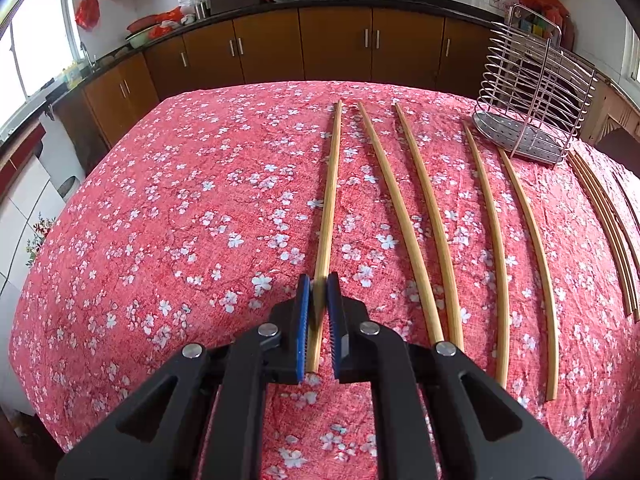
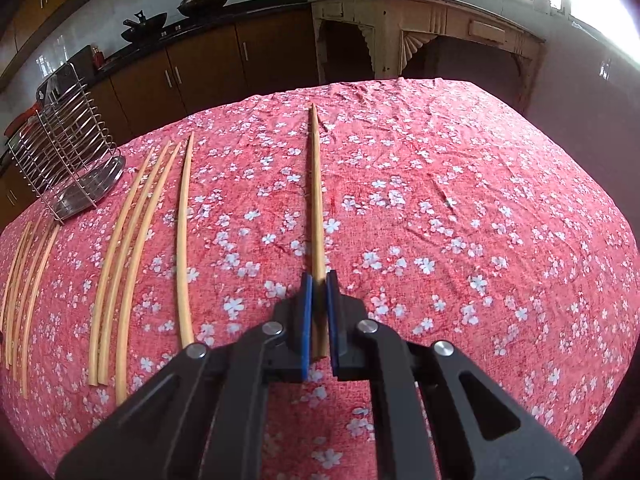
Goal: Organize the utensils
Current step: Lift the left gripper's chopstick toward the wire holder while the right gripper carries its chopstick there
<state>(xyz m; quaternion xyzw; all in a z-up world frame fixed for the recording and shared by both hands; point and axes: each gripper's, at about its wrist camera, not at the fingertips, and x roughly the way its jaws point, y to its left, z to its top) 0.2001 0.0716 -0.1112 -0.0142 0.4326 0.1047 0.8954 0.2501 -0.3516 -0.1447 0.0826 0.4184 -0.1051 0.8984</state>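
Both the left tongs and right tongs are clamped on one chopstick each near its thick end, tips low over the surface; lift level toward the wire rack.

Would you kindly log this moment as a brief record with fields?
surface: red floral tablecloth
left gripper: shut on leftmost pale wooden chopstick
right gripper: shut on rightmost pale wooden chopstick
loose chopsticks: several, lying roughly parallel between the two gripped ones
holder: empty steel wire utensil rack, upright at the far edge
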